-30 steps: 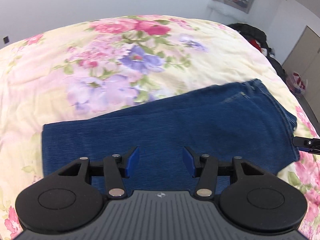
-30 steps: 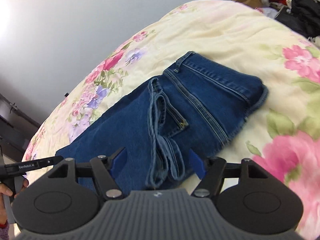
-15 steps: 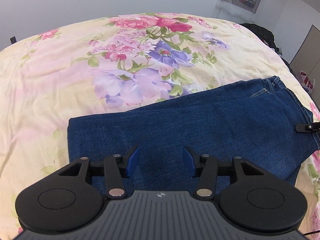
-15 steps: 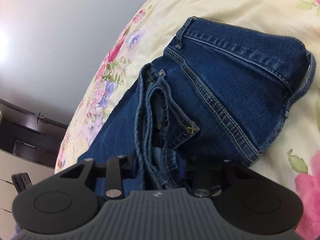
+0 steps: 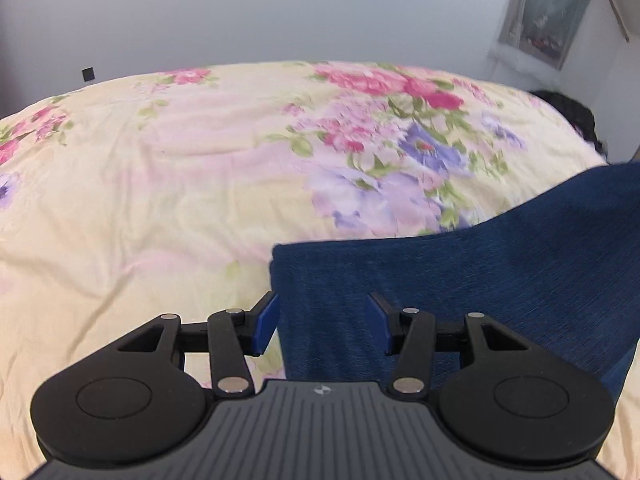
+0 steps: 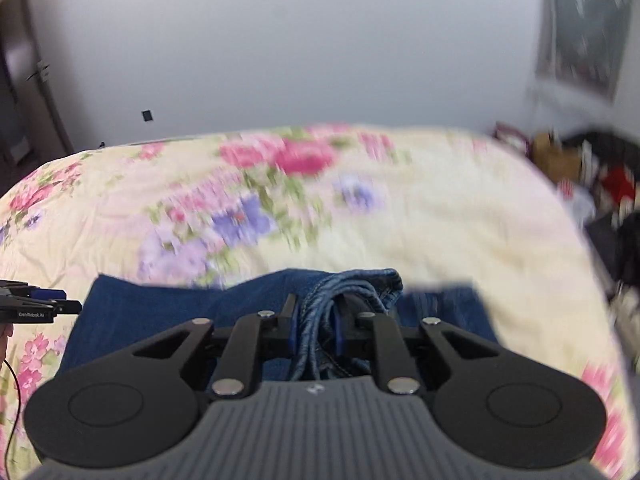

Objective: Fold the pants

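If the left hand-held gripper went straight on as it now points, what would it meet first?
Probably the jeans: their hem edge lies between the open fingers of the left hand-held gripper. Beyond lies the floral bedspread; depth is unclear.

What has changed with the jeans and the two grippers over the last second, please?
The right gripper went in and shut on the bunched waistband end of the jeans, and that end now appears raised. The left gripper shifted toward the leg hem; its left finger now sits past the hem edge. It stays open, holding nothing. The jeans remain on the floral bedspread.
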A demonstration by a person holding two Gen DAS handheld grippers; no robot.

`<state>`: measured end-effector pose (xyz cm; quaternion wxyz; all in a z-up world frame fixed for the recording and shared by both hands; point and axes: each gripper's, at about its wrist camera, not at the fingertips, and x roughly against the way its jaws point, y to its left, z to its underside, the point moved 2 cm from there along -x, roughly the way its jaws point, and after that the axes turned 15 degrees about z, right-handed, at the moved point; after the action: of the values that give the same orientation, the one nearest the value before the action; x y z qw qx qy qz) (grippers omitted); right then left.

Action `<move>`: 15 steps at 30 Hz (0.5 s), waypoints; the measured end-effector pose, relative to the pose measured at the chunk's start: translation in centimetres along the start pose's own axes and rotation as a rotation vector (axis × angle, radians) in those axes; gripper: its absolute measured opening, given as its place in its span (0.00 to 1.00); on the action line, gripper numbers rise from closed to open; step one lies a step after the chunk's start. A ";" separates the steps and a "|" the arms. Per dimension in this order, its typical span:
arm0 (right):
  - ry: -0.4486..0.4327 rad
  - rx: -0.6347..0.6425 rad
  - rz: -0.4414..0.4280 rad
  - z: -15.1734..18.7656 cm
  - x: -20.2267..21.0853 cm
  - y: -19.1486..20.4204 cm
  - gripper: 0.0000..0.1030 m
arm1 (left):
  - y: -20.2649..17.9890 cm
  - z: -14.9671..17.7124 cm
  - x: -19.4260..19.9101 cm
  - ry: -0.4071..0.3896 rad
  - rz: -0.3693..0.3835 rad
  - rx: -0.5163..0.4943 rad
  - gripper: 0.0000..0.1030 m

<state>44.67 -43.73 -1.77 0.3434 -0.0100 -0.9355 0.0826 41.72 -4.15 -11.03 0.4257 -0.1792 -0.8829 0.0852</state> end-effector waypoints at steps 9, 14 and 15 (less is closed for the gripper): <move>0.263 0.091 0.326 5.1 -9.5 -5.5 0.10 | 0.5 0.8 -3.0 0.027 0.044 0.026 0.56; 0.350 0.016 0.340 10.4 -14.4 -7.6 0.10 | 0.7 1.5 -4.9 0.055 0.048 0.030 0.55; 0.349 0.026 0.344 10.3 -14.6 -7.6 0.10 | 0.7 1.4 -5.0 0.053 0.052 0.023 0.55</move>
<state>49.42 -53.88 -17.64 0.4807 -0.1790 -0.8454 0.1490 43.67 -5.48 -15.76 0.4485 -0.1992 -0.8653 0.1017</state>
